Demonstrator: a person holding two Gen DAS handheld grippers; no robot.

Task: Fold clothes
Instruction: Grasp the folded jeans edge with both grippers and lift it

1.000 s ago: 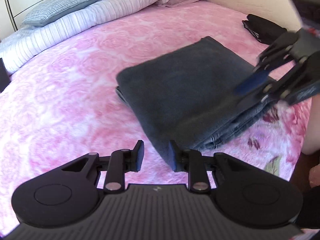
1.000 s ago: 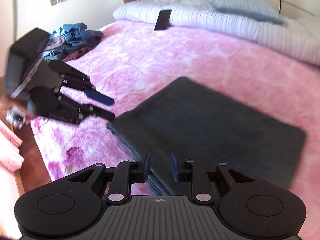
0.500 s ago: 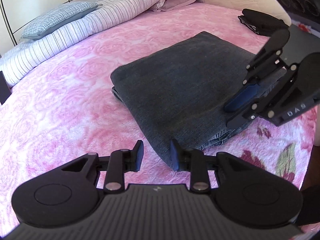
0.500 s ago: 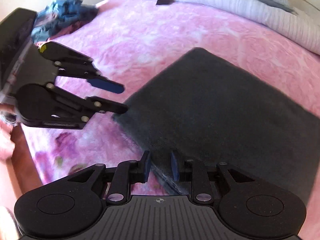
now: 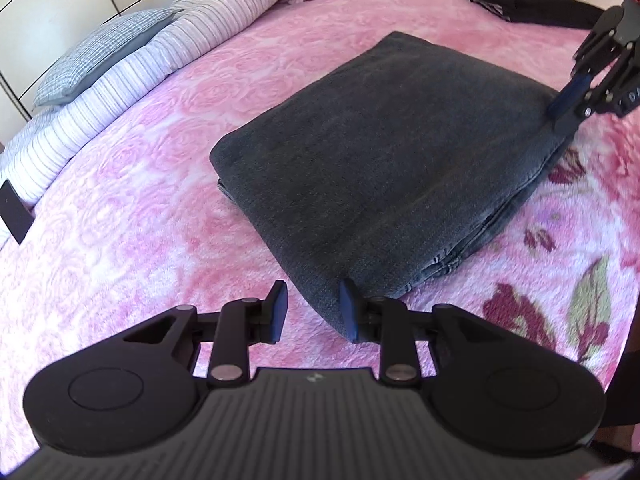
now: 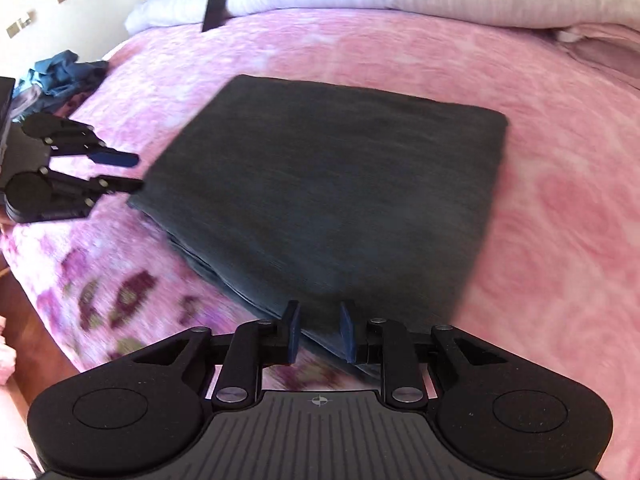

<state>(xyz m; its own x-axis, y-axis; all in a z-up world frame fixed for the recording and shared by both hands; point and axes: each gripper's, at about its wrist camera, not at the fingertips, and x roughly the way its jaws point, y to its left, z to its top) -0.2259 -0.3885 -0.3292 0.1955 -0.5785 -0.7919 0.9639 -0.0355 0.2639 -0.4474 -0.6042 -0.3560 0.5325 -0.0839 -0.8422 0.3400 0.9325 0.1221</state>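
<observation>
A dark grey folded garment (image 5: 380, 152) lies flat on the pink rose-patterned bedspread (image 5: 140, 220). My left gripper (image 5: 313, 307) hovers at its near corner, jaws a little apart; the corner's tip lies by the right finger and nothing is pinched. In the right wrist view the same garment (image 6: 328, 184) fills the middle. My right gripper (image 6: 319, 332) sits over its layered near edge with a narrow gap, and cloth shows behind the gap without being pressed. Each gripper shows in the other's view: the right gripper (image 5: 564, 110) at the garment's far right corner, the left gripper (image 6: 128, 172) at its left corner.
Striped bedding (image 5: 120, 80) and a checked pillow (image 5: 108, 48) line the head of the bed. A black folded pile (image 5: 528, 0) lies at the far right. A flat black object (image 6: 216, 8) leans on the bedding. Crumpled blue clothes (image 6: 60, 76) lie near the bed's left edge.
The right gripper has slid sideways along the garment's edge to its far right corner as the left wrist view shows it. The left gripper has stayed at the near corner.
</observation>
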